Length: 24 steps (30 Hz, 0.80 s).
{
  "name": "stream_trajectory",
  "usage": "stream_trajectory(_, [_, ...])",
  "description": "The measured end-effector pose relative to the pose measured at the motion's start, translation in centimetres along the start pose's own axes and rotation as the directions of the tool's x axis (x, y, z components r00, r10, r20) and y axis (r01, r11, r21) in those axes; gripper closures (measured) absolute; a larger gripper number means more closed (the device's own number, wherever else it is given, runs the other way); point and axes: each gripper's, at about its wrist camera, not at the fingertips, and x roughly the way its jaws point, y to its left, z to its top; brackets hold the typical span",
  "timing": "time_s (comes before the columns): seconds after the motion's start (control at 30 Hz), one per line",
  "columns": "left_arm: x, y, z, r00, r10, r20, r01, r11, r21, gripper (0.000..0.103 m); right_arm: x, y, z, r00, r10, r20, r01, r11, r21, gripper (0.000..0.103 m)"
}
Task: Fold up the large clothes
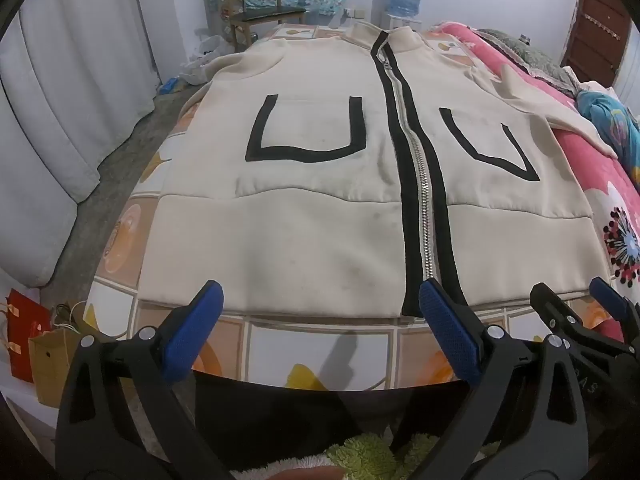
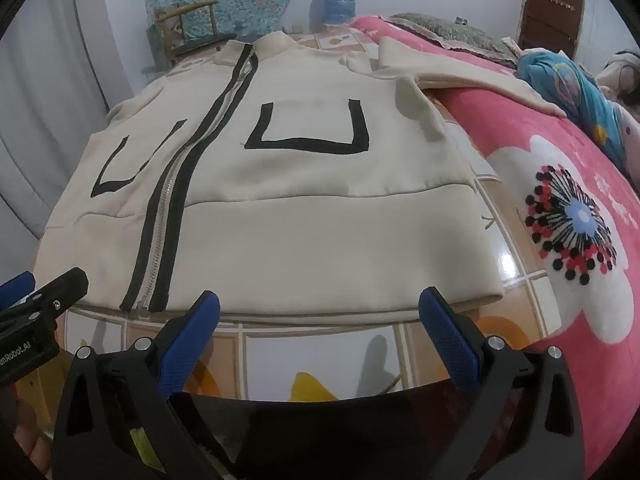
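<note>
1. Two sets of tongs are seen spread wide with nothing held: the left tongs (image 1: 320,312) and the right tongs (image 2: 320,320) hang just short of the hem of the cream jacket (image 1: 320,160), and no cloth sits between the blue pads (image 1: 192,332).
2. The jacket is laid flat, front up and zipped, on the tile-print surface (image 1: 320,344) of what looks like a bed. If only the top layer of the hem is pinched, the back could be left behind and the fold would come out lumpy.
3. The zipper (image 1: 424,208) lies close to the left tongs' inner pad. A grab there could slip off the metal teeth or skew the centre line.
4. The surface looks glossy, so the whole jacket might get dragged rather than folded.
5. One sleeve (image 2: 480,76) is draped over the pink blanket (image 2: 560,160). It could get snagged or trapped in a fold if it isn't tucked in first.
</note>
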Motion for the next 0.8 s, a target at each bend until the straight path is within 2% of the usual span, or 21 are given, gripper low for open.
stream_trajectory(0.8, [-0.01,0.01,0.05,1.000,0.001,0.001,-0.001,1.000,-0.002,0.008,-0.78,0.25,0.38,1.000,0.000,0.016,0.000,1.000,-0.014,0.006])
